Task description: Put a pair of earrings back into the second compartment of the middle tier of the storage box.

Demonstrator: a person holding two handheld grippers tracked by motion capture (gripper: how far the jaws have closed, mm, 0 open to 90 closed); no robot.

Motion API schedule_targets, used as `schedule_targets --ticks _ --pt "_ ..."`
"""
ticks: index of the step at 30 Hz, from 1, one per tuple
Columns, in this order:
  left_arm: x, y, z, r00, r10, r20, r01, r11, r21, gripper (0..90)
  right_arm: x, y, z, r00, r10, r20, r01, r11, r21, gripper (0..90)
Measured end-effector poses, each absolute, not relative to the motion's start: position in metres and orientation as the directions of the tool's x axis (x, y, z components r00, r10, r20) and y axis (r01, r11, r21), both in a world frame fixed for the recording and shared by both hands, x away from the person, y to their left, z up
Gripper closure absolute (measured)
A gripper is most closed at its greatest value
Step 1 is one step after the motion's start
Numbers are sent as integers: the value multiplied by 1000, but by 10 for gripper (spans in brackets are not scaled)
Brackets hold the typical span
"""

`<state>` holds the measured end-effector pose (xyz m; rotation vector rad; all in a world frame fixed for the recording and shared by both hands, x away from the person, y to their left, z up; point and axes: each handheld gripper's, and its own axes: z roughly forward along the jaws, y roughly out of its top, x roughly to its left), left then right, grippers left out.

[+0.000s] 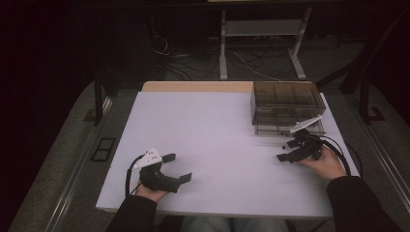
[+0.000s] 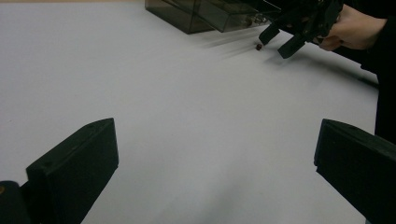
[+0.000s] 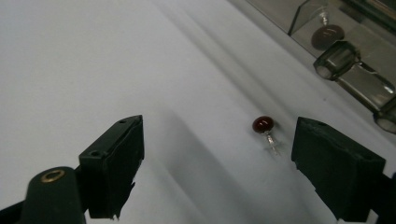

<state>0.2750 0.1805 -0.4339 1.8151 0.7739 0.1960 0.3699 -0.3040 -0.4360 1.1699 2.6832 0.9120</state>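
One red-headed pin (image 3: 264,126) lies, seemingly untouched, between the right hand-held gripper's (image 3: 217,163) spread jaws.

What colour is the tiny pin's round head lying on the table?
Dark red pin head, glossy; clearest in the right gripper view.

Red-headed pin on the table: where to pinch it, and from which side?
Pinch the pin at its round red head, coming from above with the right gripper. It lies flat on the white table; the thin clear shank looks too slim to catch, so the head is probably safer.
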Motion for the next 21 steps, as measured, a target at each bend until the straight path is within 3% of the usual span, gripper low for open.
schedule_targets --ticks 21 --pt "275 180 -434 773 590 -235 413 -186 892 0 376 -307 -439 -661 746 76 643 512 569 611"
